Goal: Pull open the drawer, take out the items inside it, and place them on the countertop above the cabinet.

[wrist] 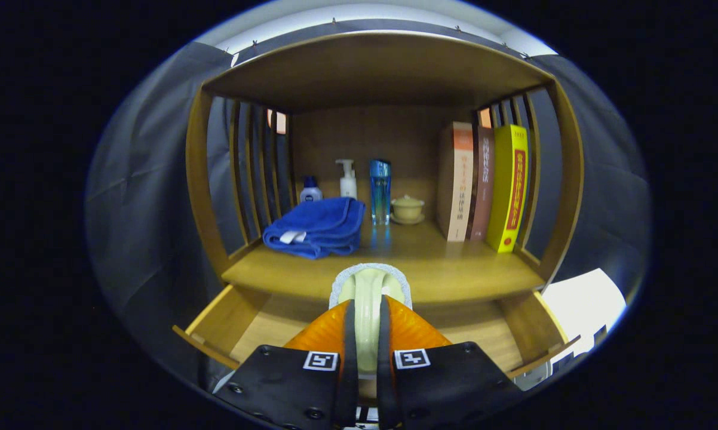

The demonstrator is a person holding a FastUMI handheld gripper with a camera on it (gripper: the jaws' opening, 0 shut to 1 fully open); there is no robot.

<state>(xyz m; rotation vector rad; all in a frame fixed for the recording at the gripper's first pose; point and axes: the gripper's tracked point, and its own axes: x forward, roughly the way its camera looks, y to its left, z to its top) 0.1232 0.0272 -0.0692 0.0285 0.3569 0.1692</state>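
My gripper (366, 307) is shut on a pale green flat item with a whitish fuzzy rim (368, 280), which stands on edge between the two fingers. I hold it over the pulled-out wooden drawer (215, 319), just in front of the countertop's front edge (454, 280). The part of the drawer floor I can see, on either side of the fingers, is bare wood. The rest of the floor is hidden behind the gripper.
On the countertop, a folded blue towel (317, 227) lies at the left. Behind it are a small blue-capped bottle (310, 190), a white pump bottle (347, 179), a tall blue bottle (380, 191) and a small lidded cup (407, 209). Three upright books (484, 188) stand at the right.
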